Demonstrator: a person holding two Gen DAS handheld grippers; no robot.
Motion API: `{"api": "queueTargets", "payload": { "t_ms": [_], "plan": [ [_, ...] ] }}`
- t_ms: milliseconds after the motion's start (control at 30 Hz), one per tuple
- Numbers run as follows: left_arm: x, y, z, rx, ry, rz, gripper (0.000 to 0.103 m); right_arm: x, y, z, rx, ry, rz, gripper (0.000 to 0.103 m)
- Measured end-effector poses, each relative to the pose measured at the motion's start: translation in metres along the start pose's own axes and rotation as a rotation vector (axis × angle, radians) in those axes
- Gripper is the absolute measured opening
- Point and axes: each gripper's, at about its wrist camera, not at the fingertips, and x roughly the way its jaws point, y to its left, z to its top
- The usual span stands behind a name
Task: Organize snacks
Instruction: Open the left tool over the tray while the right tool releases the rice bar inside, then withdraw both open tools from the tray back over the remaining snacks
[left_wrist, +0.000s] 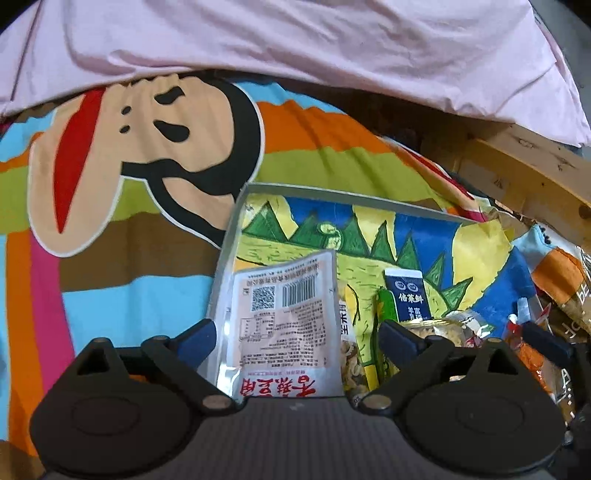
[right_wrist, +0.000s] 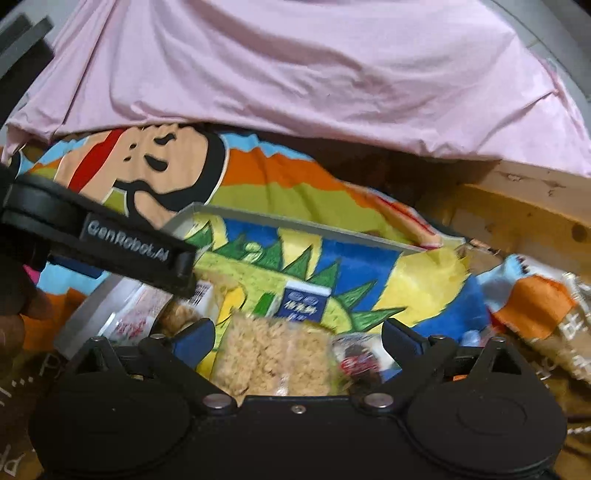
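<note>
Packet (left_wrist: 284, 325) lies lengthwise toward tray's (left_wrist: 225, 251) far end, between left gripper's (left_wrist: 295, 334) spread fingers.

The right gripper (right_wrist: 297, 341) is held wide open above a pack of dry noodles (right_wrist: 271, 356) in a tray (right_wrist: 295, 221).

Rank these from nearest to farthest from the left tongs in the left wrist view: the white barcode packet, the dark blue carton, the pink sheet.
1. White barcode packet: right between the open left tongs, in the grey tray.
2. Dark blue carton: a bit farther, right of centre in the tray.
3. Pink sheet: farthest, across the top, beyond the cartoon blanket.
</note>
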Motion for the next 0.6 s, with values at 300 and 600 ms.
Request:
{"api": "queueTargets", "payload": {
  "t_ms": [300, 600],
  "plan": [
    [-0.060, 0.002, 0.008, -0.062, -0.080, 0.016, 0.102, -0.053, -0.029, 0.027, 0.081, -0.053, -0.058, 0.102],
    [-0.126, -0.010, -0.015, -0.037, -0.106, 0.063, 0.102, -0.136, -0.065, 0.043, 0.132, -0.109, -0.101, 0.102]
  ]
}}
